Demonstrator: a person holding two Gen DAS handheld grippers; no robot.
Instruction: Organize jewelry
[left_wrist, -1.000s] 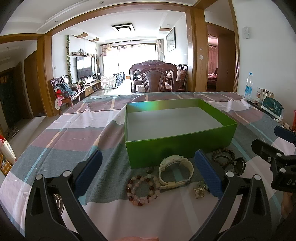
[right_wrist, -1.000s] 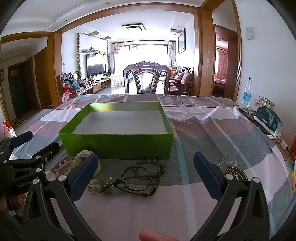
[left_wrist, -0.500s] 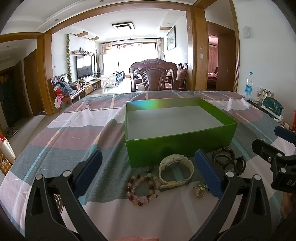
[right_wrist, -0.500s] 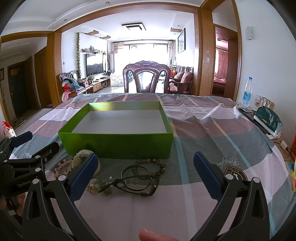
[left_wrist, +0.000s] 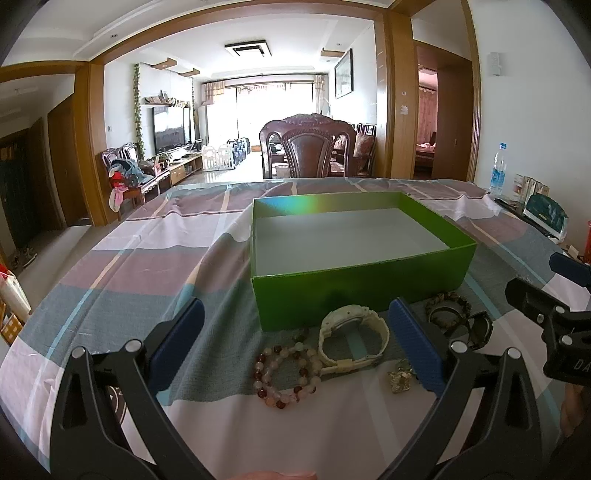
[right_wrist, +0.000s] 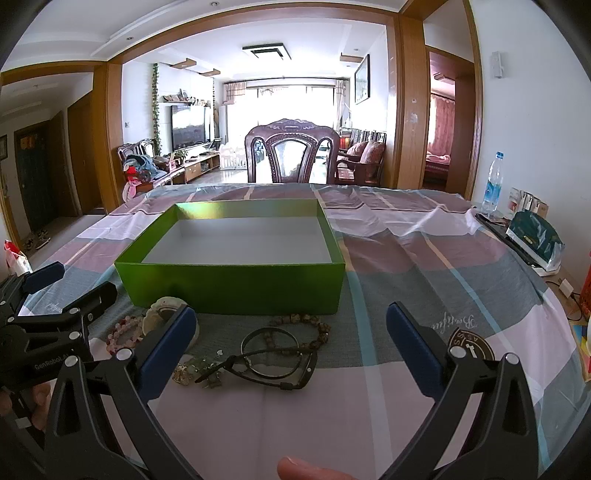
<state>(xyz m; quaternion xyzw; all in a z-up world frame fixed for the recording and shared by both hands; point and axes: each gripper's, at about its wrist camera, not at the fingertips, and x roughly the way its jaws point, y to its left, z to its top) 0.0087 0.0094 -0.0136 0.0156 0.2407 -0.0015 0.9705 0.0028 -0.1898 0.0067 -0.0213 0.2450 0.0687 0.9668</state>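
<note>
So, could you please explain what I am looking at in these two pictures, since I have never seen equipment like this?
There is no robot here: a person holds a two-finger tool in each hand, and each tool carries a fisheye camera looking along its fingers. One picture comes from the left tool, the other from the right tool. Both are open and hold nothing. On the striped tablecloth stands an empty open green cardboard box. In front of it lie a cream-white wristwatch, a pink and red beaded bracelet, a brown beaded bracelet, a thin dark metal bangle, dark-framed glasses and a small gold trinket.
</note>
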